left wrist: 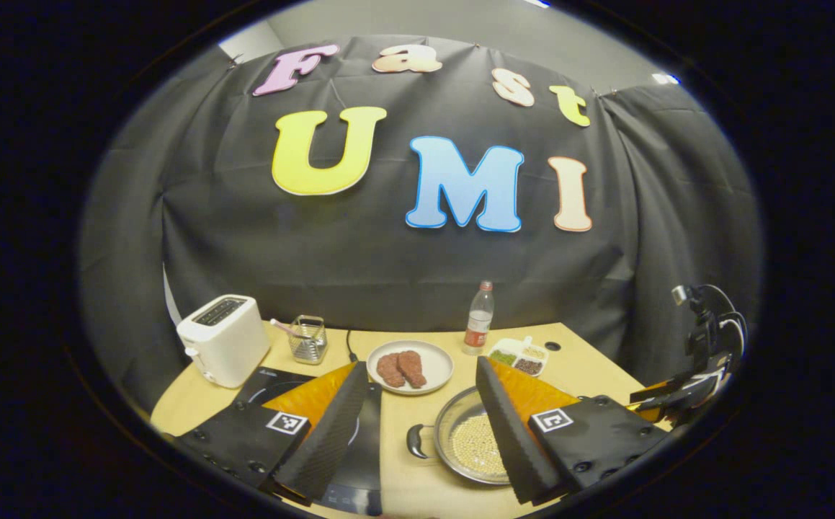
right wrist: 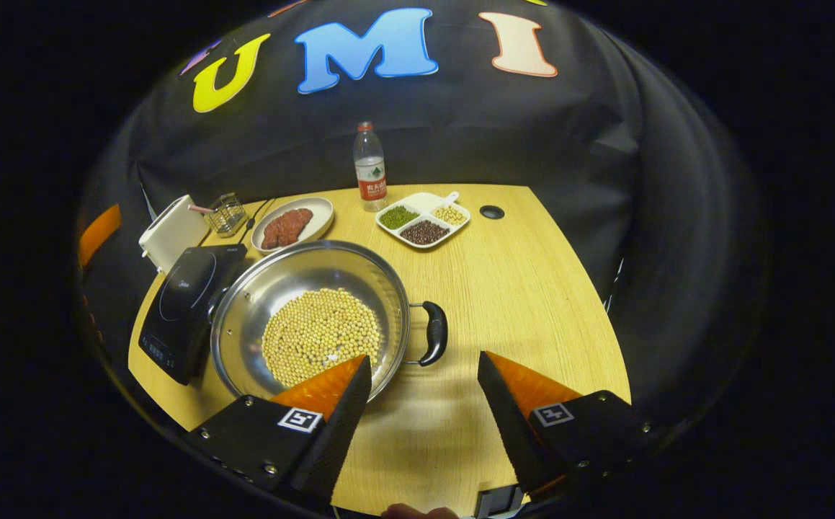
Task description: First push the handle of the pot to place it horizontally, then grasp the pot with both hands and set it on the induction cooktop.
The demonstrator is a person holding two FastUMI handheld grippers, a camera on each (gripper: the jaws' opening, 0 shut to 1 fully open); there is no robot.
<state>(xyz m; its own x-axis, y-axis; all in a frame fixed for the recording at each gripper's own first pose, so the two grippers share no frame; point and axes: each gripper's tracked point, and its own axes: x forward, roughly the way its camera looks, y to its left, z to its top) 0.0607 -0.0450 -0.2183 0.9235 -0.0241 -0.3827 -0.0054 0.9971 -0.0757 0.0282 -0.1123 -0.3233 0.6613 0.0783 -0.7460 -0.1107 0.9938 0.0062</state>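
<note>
Steel pot [right wrist: 313, 317], wide and shallow, sits on a wooden table [right wrist: 518, 288] with a layer of pale beans [right wrist: 320, 335] across its bottom. One dark side handle [right wrist: 434, 333] points toward the bare part of the table; in the left gripper view the pot's other handle [left wrist: 417, 441] shows on the side nearest the cooktop. The pot rests just beside the black cooktop [right wrist: 186, 306], touching or nearly touching its edge, not yet on it.

Right gripper [right wrist: 424, 404] hovers low over the pot's near rim with its jaws wide apart, gripping nothing. Left gripper [left wrist: 421, 425] is likewise spread wide and empty, one finger over the cooktop, the other over the pot.

Farther back stand a plate of brown meat [right wrist: 289, 225], a divided dish [right wrist: 424, 218] of green, dark and pale beans, a water bottle [right wrist: 369, 167], a wire basket [right wrist: 228, 213] and a white toaster [left wrist: 224, 340].

Risks, as I judge them: lifting unevenly would tilt the shallow pot and spill beans. A jaw closing only partly on a handle could slip. Swinging the pot might knock the plate close behind it.

Writing: the bottle has a red label and the cooktop bears a small mark, both too small to read.
</note>
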